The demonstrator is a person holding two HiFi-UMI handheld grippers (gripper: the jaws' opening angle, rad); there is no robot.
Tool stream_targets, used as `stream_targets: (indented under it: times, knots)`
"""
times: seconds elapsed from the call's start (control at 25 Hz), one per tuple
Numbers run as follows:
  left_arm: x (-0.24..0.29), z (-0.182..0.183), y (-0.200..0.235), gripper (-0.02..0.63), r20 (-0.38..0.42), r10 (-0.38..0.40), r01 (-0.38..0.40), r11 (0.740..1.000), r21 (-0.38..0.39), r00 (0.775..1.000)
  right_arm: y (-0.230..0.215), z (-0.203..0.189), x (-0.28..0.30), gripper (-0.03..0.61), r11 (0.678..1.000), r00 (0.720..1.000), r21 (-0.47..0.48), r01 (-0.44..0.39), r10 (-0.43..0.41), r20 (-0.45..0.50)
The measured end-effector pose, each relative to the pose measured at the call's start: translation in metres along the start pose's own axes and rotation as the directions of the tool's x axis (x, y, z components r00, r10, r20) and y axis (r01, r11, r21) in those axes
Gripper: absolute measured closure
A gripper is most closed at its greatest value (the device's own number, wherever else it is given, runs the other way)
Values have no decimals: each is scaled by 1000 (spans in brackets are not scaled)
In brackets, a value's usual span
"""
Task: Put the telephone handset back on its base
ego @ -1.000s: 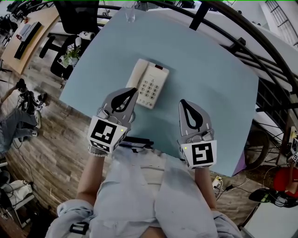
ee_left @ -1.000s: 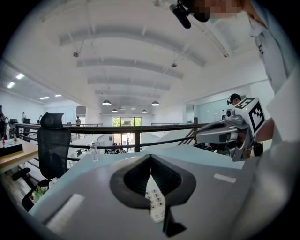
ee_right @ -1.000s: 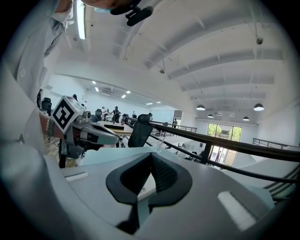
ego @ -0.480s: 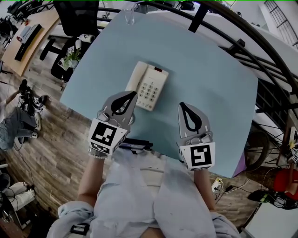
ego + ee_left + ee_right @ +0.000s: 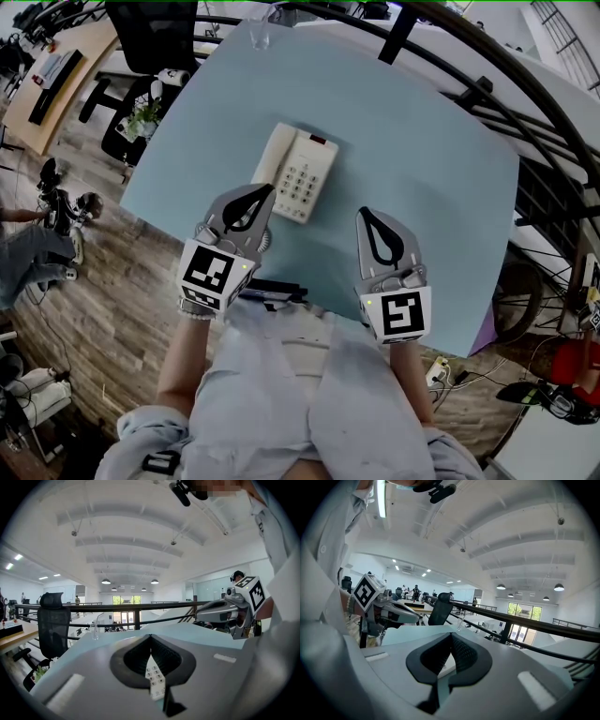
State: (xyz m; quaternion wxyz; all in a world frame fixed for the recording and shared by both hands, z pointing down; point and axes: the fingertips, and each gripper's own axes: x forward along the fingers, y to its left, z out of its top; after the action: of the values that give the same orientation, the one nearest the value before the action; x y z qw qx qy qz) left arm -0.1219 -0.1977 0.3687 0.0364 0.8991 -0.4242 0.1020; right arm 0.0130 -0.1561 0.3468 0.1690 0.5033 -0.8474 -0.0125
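Pale blue surface [image 5: 422,169], cream plastic handset [image 5: 272,155] seated on its keypad base [image 5: 307,178].
Left gripper [image 5: 271,187], right gripper [image 5: 363,212]: fingers together, empty; task looks done.

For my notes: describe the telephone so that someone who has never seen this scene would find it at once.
Start with the pale blue table that fills the head view. Near its middle, just past the tip of the left gripper, lies the telephone, a cream slab with a grey keypad. Unlike the clear glass at the table's far edge, it is opaque, flat and has buttons.
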Motion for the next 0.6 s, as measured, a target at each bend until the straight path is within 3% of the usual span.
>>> stream_targets:
  times: [0.6]
  knots:
    - [3,-5,2,609,-12,-4,4,1000,0,1000,2,-5,2,574,1000,1000,0,-4,4,-18]
